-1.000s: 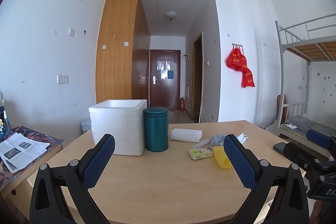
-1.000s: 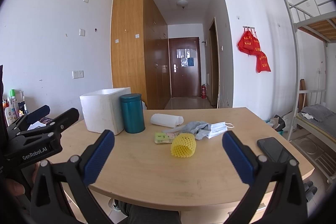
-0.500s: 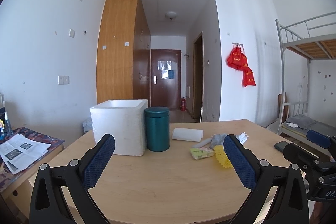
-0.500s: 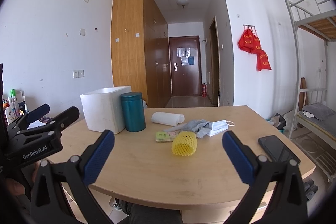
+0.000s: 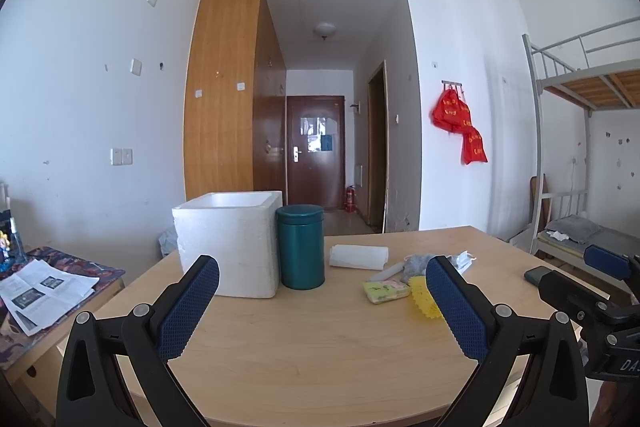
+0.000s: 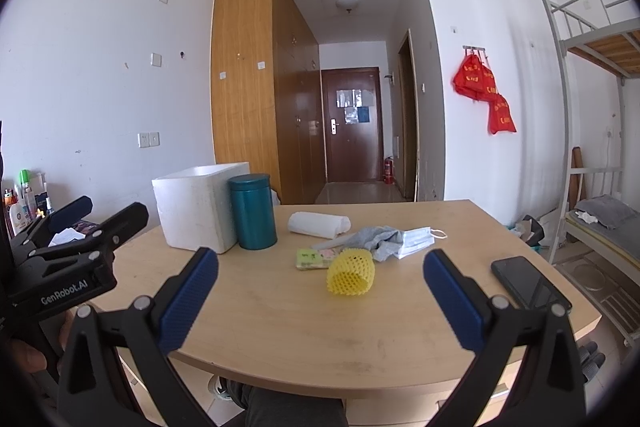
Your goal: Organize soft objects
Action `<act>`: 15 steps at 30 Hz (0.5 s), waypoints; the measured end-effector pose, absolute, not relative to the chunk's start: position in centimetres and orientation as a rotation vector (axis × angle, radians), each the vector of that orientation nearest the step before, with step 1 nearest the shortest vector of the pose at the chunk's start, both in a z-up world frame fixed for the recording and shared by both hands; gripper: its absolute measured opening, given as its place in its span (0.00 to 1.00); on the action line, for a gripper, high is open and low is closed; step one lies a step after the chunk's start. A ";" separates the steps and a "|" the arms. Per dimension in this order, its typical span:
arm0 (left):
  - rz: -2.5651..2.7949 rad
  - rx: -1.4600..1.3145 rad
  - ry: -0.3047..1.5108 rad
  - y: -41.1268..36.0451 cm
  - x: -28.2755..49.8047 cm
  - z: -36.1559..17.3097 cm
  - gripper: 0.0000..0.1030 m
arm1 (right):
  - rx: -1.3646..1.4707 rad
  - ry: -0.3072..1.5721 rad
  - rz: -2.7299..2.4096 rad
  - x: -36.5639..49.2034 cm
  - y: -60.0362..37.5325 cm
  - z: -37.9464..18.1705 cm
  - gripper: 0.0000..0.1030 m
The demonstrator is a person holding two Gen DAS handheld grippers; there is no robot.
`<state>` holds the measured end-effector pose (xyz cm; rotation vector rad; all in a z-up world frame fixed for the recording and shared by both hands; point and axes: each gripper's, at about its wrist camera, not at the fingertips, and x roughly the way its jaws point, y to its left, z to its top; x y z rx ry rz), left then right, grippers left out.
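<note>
Both tools gaping wide, gripping nothing: left tool (image 5: 322, 297), right tool (image 6: 320, 291). Yellow foam mesh sleeve (image 6: 351, 273) lying just ahead of right tool on counter (image 6: 280, 327); careless pinch risking crushing or pushing it away.

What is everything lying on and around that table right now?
foam box: 1, white, table's far left, open top
canister: 1, teal, right beside the box
paper roll: 1, white, lying behind the pile
cloth: 1, grey, crumpled mid-table
face mask: 1, pale blue, beside the cloth
sponge: 1, yellow-green, flat
foam net sleeve: 1, yellow, nearest front
phone: 1, black, table's right edge
table: 1, light wood
left gripper: 1, black with blue pads, open, holding nothing
right gripper: 1, same, open, holding nothing
</note>
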<state>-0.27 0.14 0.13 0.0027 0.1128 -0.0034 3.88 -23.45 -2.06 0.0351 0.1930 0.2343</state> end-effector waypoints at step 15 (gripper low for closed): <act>-0.008 -0.001 0.116 0.1 -0.1 -0.1 1.00 | 0.042 0.200 0.231 4.3 -23.7 -2.3 1.00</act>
